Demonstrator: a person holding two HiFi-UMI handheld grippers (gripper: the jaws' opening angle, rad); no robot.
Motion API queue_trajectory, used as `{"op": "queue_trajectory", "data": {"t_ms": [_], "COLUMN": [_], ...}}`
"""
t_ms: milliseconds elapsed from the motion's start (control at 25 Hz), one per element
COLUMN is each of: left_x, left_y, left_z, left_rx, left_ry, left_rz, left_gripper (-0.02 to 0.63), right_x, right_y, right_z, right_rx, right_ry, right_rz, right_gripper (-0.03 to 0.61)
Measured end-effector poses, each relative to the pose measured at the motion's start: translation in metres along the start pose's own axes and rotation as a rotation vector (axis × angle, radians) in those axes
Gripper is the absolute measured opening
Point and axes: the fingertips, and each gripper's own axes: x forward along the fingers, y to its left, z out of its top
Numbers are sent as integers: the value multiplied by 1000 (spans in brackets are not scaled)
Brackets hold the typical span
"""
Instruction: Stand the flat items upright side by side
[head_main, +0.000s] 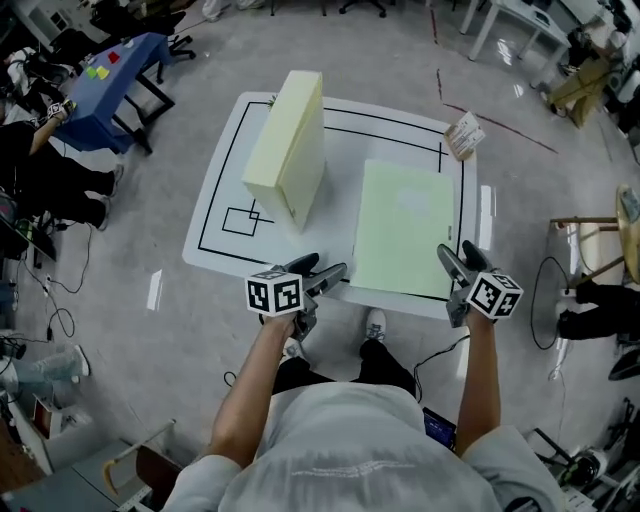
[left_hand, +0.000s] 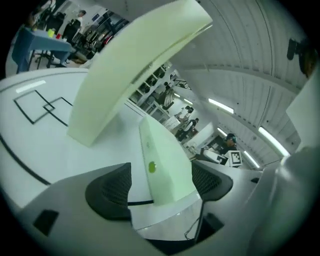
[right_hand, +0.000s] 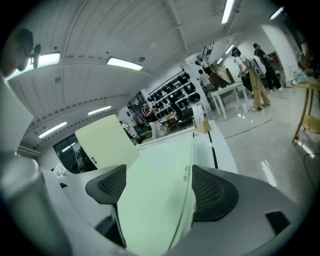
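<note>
Green folder (head_main: 405, 230): lies flat at 4 o'clock on the table (head_main: 225, 190). It looks light, stiff and slick, so take its near edge.
Yellow box (head_main: 290, 140): upright at 10 o'clock.
Left gripper (head_main: 325, 272): jaws apart, folder corner between them.
Right gripper (head_main: 458, 258): jaws apart, astride the folder.

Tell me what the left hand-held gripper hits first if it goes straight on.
The light green flat box: its near corner lies between the open jaws of the left hand-held gripper. The upright pale yellow box stands further on, seemingly left of that line.
</note>
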Motion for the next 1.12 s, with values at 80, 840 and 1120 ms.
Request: {"op": "queue_trajectory", "data": {"t_ms": [80, 840, 1120], "left_x": [24, 137, 146], "left_y": [-17, 4, 9], "left_z": [6, 21, 16], "left_rx": [-8, -65, -13], "left_ry": [0, 156, 196], "left_rz": [-54, -79, -15], "left_gripper": [382, 405, 405], "right_x": [7, 68, 73], "right_y": [-15, -52, -51], "right_z": [-5, -41, -45], "right_rx": [41, 91, 45], "right_ry": [54, 412, 462], "right_rz": [54, 298, 300], "right_gripper": [409, 422, 421]}}
